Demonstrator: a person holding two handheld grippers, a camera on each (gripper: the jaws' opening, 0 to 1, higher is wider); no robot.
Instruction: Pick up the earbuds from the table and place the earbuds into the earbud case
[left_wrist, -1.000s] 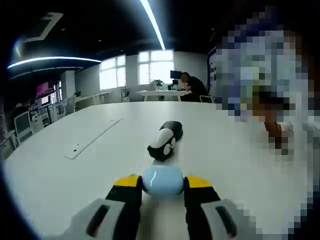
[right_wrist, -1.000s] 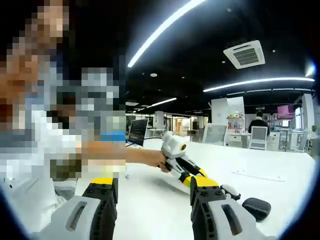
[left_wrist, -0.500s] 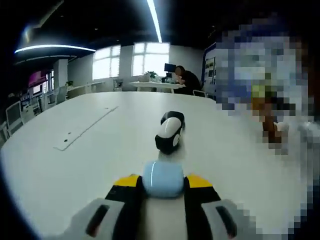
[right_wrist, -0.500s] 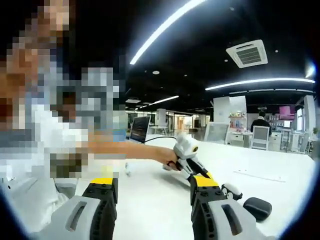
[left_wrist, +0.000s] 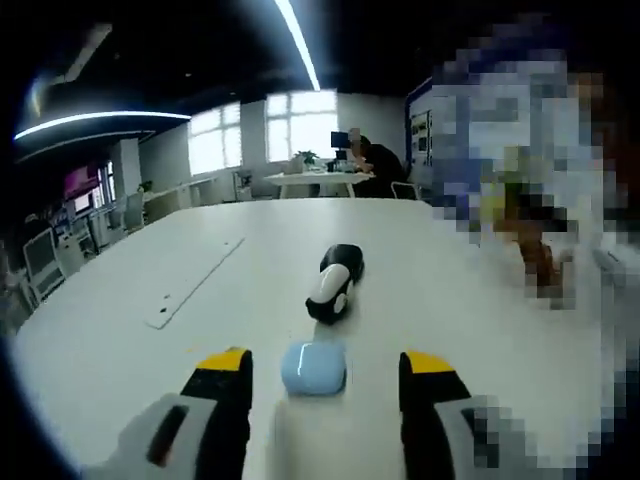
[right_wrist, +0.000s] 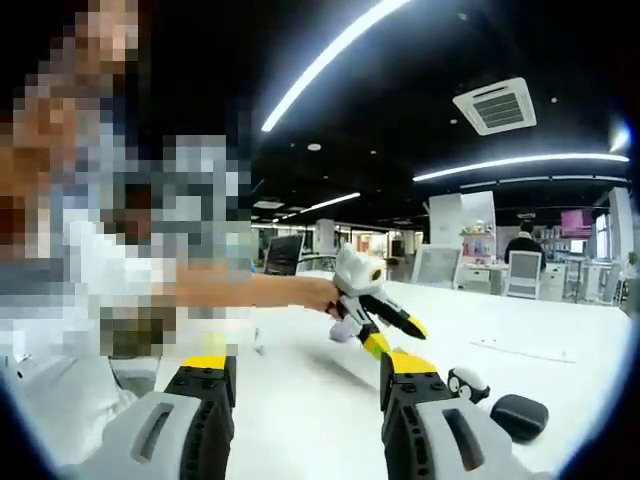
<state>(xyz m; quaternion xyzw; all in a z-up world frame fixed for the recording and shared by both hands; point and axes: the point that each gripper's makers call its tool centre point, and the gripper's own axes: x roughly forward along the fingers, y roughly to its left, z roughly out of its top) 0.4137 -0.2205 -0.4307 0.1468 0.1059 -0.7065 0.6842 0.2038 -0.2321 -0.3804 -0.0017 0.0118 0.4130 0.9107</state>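
On white table (left_wrist: 150, 340) — blue earbud case (left_wrist: 313, 367) between parted left tongs (left_wrist: 325, 367), untouched

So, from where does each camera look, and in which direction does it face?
Left gripper view: rides the left gripper, looking along the white table at the blue earbud case between its open jaws.
Right gripper view: rides the right gripper, facing the person's forearm.
Shared: the black-and-white case.
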